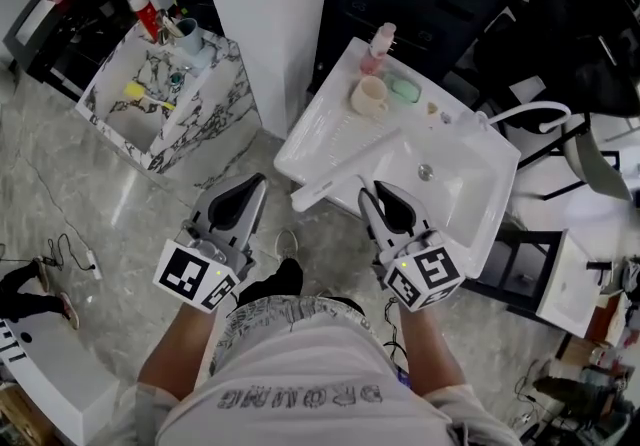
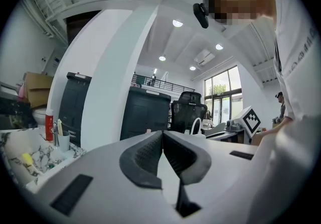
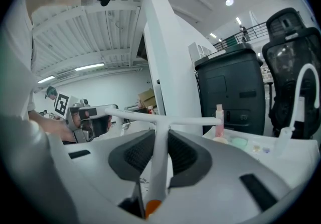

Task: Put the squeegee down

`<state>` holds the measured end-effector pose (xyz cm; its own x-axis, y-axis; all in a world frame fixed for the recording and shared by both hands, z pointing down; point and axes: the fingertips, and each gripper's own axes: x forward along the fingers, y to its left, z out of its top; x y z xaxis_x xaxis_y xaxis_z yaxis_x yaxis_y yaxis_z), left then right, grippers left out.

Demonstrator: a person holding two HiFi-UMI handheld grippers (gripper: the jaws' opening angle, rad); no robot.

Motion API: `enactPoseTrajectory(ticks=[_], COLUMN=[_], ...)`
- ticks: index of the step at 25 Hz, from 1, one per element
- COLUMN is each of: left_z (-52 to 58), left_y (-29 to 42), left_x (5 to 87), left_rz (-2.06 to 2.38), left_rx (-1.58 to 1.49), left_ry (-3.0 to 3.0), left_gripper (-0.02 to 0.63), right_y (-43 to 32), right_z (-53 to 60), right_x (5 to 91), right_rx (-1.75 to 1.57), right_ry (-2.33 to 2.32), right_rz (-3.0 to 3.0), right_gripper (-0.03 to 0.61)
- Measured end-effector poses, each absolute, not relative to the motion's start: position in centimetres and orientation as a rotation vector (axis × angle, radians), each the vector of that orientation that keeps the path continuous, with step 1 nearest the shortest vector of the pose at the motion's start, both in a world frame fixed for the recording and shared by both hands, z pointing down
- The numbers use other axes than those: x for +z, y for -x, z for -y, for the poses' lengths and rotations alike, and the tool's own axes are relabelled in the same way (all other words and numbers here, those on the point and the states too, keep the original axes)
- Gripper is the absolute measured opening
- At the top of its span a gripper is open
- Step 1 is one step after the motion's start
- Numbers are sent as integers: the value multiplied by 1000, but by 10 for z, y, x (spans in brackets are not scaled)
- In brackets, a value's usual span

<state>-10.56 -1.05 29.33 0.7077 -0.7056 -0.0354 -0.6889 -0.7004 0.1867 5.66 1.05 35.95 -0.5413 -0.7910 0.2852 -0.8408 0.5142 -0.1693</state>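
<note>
- The right gripper (image 3: 161,136) pinches the white squeegee (image 3: 170,120) by its handle. The left gripper (image 2: 163,135) has its jaws pressed together on nothing.
- Beneath the right gripper is a white sink (image 1: 470,184), with a cup (image 1: 368,96) on its far ledge. Beyond the left gripper are grey floor (image 1: 120,204) and a marbled counter (image 1: 210,114).
- From the head view, the jaws hide the handle.
- The squeegee's bar crosses just beyond the right fingertips, over the sink's rim; whether they touch is unclear.
</note>
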Motion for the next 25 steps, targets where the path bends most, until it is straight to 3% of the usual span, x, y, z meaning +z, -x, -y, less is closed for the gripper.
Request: enactPoseTrajectory(ticks=[25], left_z=[80], left_y=[146], left_x=[299], left_rz=[1089], left_rx=[-149], left_ry=[-2756], left_gripper=[21], right_y=[-20], right_z=[57], right_x=[369], right_rx=[449], right_ry=[-1441], right_rz=[2530], right_gripper=[92])
